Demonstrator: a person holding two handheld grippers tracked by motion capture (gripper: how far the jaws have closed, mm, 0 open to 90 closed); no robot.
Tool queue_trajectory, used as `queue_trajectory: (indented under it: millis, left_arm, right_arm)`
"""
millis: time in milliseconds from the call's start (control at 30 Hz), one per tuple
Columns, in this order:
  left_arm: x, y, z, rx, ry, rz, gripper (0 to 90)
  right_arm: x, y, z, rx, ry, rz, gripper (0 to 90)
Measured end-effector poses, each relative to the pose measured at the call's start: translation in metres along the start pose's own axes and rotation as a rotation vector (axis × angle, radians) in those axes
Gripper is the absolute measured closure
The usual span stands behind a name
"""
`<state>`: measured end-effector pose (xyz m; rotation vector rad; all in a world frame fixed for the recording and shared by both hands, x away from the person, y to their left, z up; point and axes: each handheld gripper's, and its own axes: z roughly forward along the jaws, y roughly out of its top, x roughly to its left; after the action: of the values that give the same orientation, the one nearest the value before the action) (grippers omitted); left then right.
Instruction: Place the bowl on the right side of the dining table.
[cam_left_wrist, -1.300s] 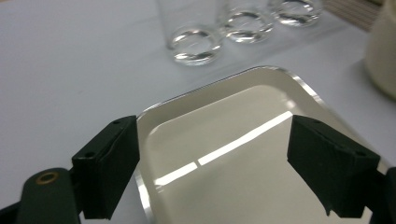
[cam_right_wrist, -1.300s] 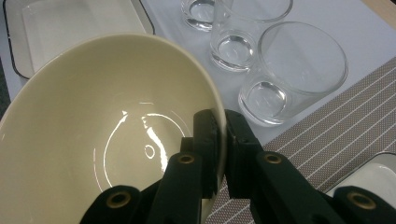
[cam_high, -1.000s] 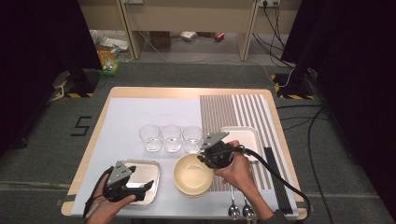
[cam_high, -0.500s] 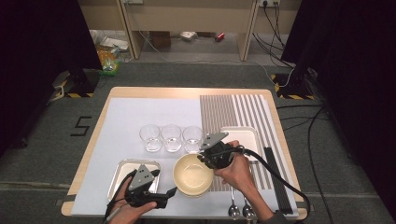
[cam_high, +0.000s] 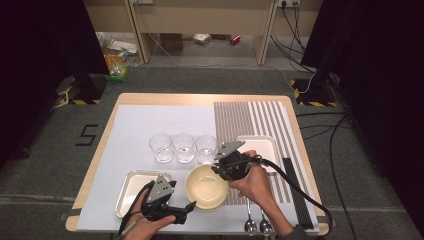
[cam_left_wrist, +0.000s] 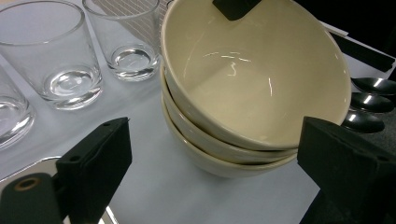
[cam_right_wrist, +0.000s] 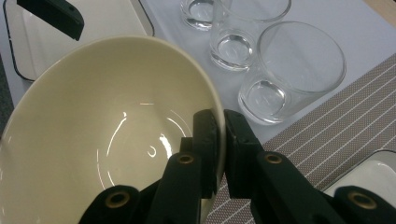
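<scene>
A stack of three cream bowls stands near the table's front edge. The top bowl is tilted, and my right gripper is shut on its rim from the far right side. My left gripper lies low at the stack's front left. Its jaws have just been opening further and now stand wide, with the lower bowls just ahead between them and the pads clear of them. The right gripper's jaw tip shows over the top bowl's far rim.
Three empty glasses stand in a row behind the bowls. A metal tray lies to the left under my left hand, and a white tray sits on the striped mat at the right. Spoons lie at the front right.
My left gripper has moved right, from over the metal tray to the front of the bowl stack. The right gripper has kept still on the top bowl's rim.
</scene>
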<state>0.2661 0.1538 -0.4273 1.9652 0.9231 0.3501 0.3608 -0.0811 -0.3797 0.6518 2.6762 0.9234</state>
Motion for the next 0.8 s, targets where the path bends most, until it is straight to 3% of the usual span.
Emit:
queue_trajectory:
  millis: [200, 400, 600, 633, 800]
  left_arm:
    - [0.002, 0.0, 0.001, 0.006, -0.011, -0.016, 8.6]
    - [0.002, -0.003, 0.005, 0.027, -0.009, -0.018, 6.9]
    - [0.003, -0.004, 0.006, 0.034, 0.0, -0.025, 4.6]
    - [0.002, -0.004, 0.006, 0.034, 0.005, -0.024, 4.7]
    - [0.004, -0.004, 0.007, 0.04, -0.002, -0.044, 3.1]
  right_arm:
    - [-0.001, 0.001, 0.008, 0.026, 0.007, 0.001, 84.2]
    - [0.011, 0.008, 0.001, 0.032, -0.063, -0.099, 84.6]
    - [0.019, 0.011, -0.004, 0.023, -0.111, -0.141, 84.6]
    - [0.019, 0.011, -0.005, 0.023, -0.109, -0.142, 84.5]
    - [0.011, 0.009, -0.003, 0.025, -0.055, -0.058, 81.2]
